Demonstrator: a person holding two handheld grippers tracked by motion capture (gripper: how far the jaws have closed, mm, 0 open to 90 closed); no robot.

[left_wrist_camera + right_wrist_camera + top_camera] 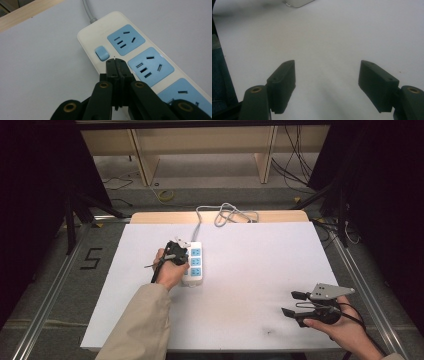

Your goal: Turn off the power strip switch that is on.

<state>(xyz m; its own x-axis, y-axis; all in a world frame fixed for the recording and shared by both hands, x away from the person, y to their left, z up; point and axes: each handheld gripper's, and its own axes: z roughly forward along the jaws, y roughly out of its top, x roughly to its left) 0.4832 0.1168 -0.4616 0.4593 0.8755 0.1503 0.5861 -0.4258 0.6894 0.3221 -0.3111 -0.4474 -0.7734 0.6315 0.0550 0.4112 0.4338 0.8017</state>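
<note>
Leftmost, my left gripper [116, 62], jaws pressed together and empty, aims at the small blue rocker switch [102, 52] on the cream three-socket power strip [110, 25], likely to press it; my right gripper [327, 85] idles wide open.

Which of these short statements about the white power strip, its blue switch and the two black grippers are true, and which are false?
1. The left gripper has shut jaws near the small blue rocker switch. True.
2. The right gripper clamps the grey cable. False: its jaws stand open over the bare white table surface.
3. The white plastic power strip has blue socket panels. True.
4. A plug sits in the nearest socket. False: the sockets that show are empty.
</note>
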